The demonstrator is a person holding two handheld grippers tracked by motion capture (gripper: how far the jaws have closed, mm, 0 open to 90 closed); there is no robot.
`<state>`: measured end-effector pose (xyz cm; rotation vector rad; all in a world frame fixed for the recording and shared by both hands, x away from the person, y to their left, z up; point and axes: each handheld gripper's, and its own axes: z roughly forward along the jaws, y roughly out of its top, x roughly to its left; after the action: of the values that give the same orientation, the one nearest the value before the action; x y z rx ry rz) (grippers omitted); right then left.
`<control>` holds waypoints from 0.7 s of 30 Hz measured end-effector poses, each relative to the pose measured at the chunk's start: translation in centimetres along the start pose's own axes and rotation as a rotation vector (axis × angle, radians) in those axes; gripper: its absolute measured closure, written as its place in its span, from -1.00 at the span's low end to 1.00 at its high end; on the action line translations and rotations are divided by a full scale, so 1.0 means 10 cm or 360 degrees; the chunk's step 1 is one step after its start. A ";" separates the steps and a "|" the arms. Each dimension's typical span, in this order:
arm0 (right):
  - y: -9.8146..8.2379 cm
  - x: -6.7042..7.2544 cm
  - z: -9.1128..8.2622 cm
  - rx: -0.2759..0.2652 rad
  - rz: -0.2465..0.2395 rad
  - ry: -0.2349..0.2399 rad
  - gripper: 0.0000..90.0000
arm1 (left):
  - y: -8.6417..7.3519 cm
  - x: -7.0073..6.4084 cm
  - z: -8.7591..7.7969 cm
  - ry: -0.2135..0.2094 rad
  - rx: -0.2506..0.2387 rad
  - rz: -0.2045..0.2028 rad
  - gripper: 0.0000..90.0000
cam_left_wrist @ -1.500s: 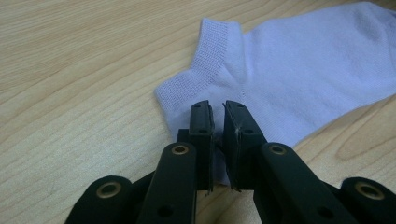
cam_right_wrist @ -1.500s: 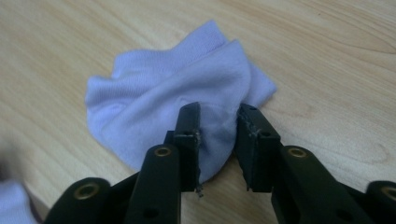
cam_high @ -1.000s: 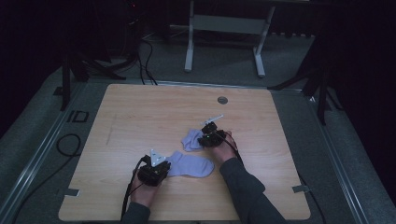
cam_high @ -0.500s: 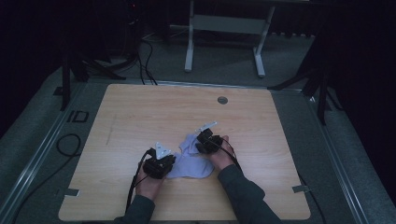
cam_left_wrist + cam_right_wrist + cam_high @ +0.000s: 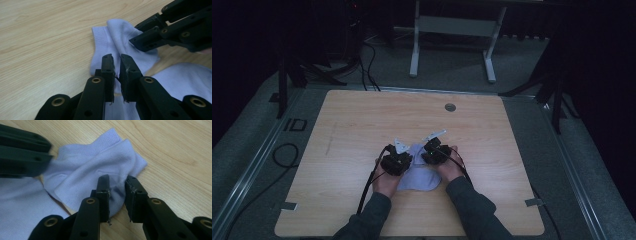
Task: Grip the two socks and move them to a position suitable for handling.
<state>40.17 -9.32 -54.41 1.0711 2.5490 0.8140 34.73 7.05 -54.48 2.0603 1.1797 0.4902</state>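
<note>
The left gripper (image 5: 117, 72) pinches a fold of the pale blue sock (image 5: 419, 172) with its jaws almost closed. The right gripper (image 5: 117, 195) nips another bunch of the sock. It lies near the middle of the table's (image 5: 362, 125) near edge. This looks like folding; next, lay the fold flat.

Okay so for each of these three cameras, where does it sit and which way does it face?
High view: above the person's side, facing forward and down on the light wooden table; forearms and both grippers show.
Left gripper view: rides the left gripper, looking along its jaws at the pale lilac sock.
Right gripper view: rides the right gripper, its jaws pinching sock fabric.
Both gripper views share the sock's ribbed cuff.
</note>
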 end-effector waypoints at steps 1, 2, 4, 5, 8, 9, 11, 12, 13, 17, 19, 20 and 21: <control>0.00 0.00 0.00 0.0000 0.0003 0.0002 0.64 | 0.00 0.00 0.03 -0.0001 0.0015 0.0006 0.81; 0.00 0.00 0.00 0.0000 0.0005 0.0001 0.64 | 0.00 0.00 0.05 0.0002 0.0030 0.0014 0.81; 0.00 0.00 0.00 0.0000 0.0005 0.0001 0.64 | 0.00 -0.02 0.10 0.0011 0.0056 0.0030 0.81; 0.00 0.00 0.00 -0.0001 0.0006 0.0002 0.64 | -0.01 -0.02 0.13 0.0016 0.0069 0.0037 0.81; -0.01 -0.01 0.00 -0.0002 0.0010 0.0007 0.64 | -0.01 0.00 0.16 0.0029 0.0083 0.0033 0.82; -0.01 -0.01 0.00 -0.0003 0.0009 0.0008 0.64 | -0.01 0.01 0.17 0.0030 0.0087 0.0024 0.83; 0.00 -0.01 0.00 -0.0003 0.0010 0.0012 0.64 | -0.01 0.01 0.17 0.0035 0.0092 0.0028 0.86; 0.00 -0.02 0.00 -0.0003 0.0017 0.0013 0.64 | -0.01 0.01 0.17 0.0043 0.0091 0.0037 0.87; 0.00 -0.02 0.00 0.0000 0.0022 0.0016 0.64 | -0.01 0.00 0.17 0.0054 0.0090 0.0039 0.88; 0.02 -0.04 -0.01 0.0035 0.0046 0.0051 0.70 | 0.00 -0.03 0.18 0.0081 0.0101 0.0054 0.91; 0.02 -0.04 -0.02 0.0041 0.0035 0.0054 0.76 | 0.00 -0.03 0.17 0.0091 0.0107 0.0077 0.92; 0.02 -0.04 -0.02 0.0044 0.0025 0.0050 0.78 | 0.00 -0.04 0.17 0.0092 0.0105 0.0078 0.92; 0.02 -0.04 -0.03 0.0048 0.0019 0.0051 0.80 | 0.00 -0.04 0.17 0.0092 0.0106 0.0081 0.92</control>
<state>40.42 -9.56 -54.02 1.0920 2.5920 0.8045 35.60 6.04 -55.67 2.1502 1.1944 0.5448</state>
